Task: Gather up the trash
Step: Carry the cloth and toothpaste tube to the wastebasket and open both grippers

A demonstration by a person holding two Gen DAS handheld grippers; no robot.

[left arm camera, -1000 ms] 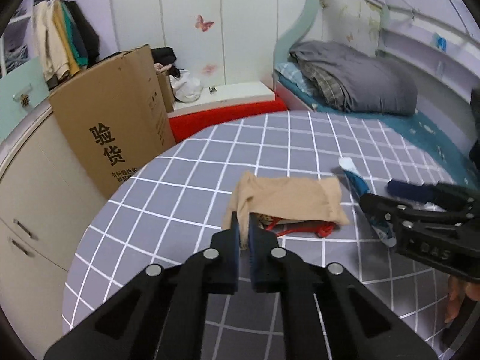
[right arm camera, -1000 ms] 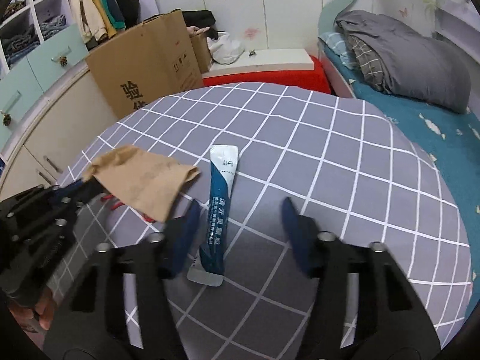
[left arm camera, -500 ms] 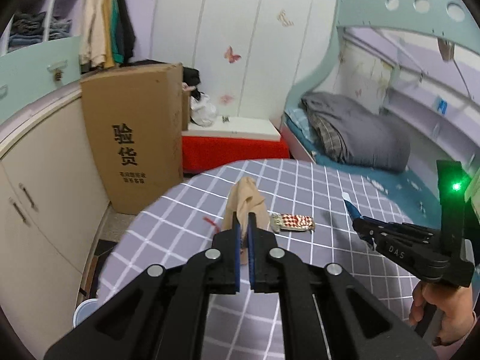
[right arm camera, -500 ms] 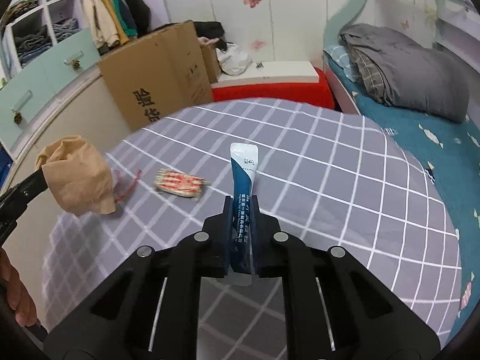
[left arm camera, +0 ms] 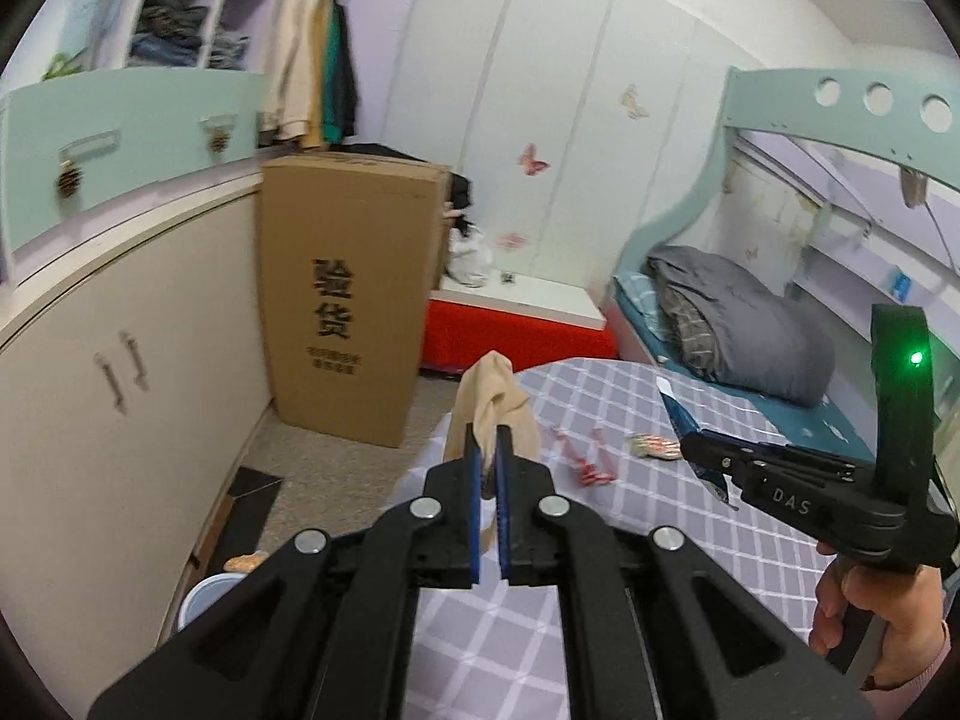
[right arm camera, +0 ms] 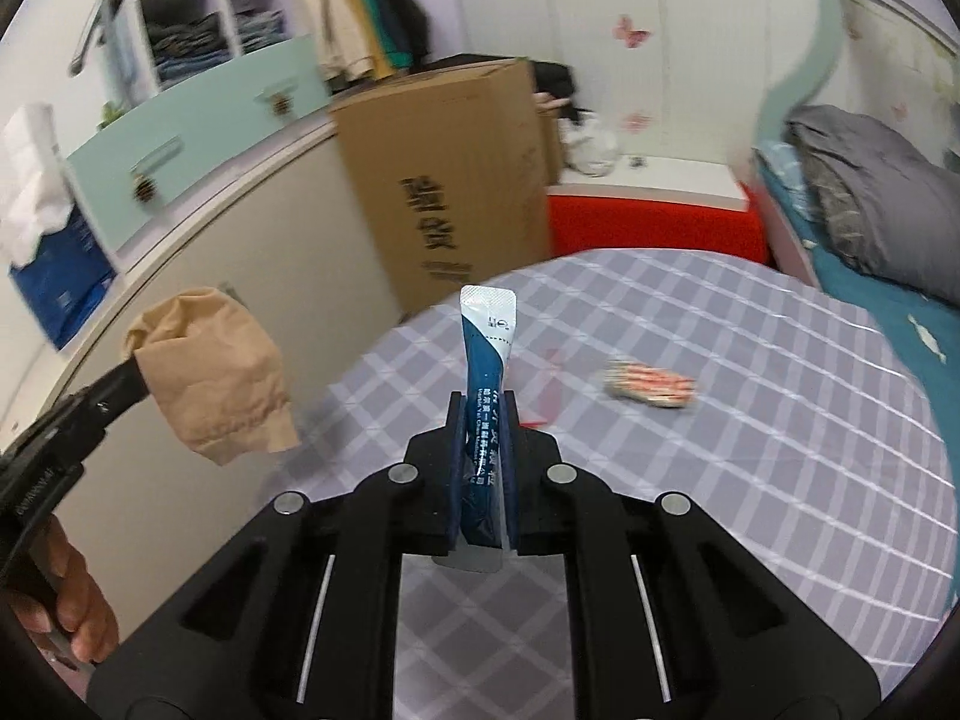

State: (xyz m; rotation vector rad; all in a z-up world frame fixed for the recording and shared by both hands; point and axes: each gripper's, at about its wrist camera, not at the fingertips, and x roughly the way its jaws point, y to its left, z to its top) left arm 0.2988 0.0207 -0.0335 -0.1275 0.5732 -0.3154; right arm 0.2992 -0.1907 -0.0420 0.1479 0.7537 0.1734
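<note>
My left gripper point(left arm camera: 489, 450) is shut on a crumpled tan paper bag point(left arm camera: 489, 411) and holds it in the air past the table's left edge; the bag also shows in the right wrist view point(right arm camera: 213, 369). My right gripper point(right arm camera: 483, 420) is shut on a blue and white sachet point(right arm camera: 486, 348), held upright above the table; the sachet also shows in the left wrist view point(left arm camera: 681, 417). A red and white wrapper point(right arm camera: 651, 390) and a red scrap point(left arm camera: 591, 468) lie on the grey checked tablecloth point(right arm camera: 750, 480).
A tall cardboard box point(left arm camera: 345, 300) stands on the floor by beige cabinets point(left arm camera: 120, 390). A white bin rim point(left arm camera: 207, 597) shows on the floor below the left gripper. A bed with a grey duvet point(left arm camera: 744, 324) is at the right. A red bench point(left arm camera: 516, 330) is behind.
Both grippers rose and swung left with their loads. The right gripper closed on the sachet a second ago. The bag left the table, uncovering the wrapper and red scrap.
</note>
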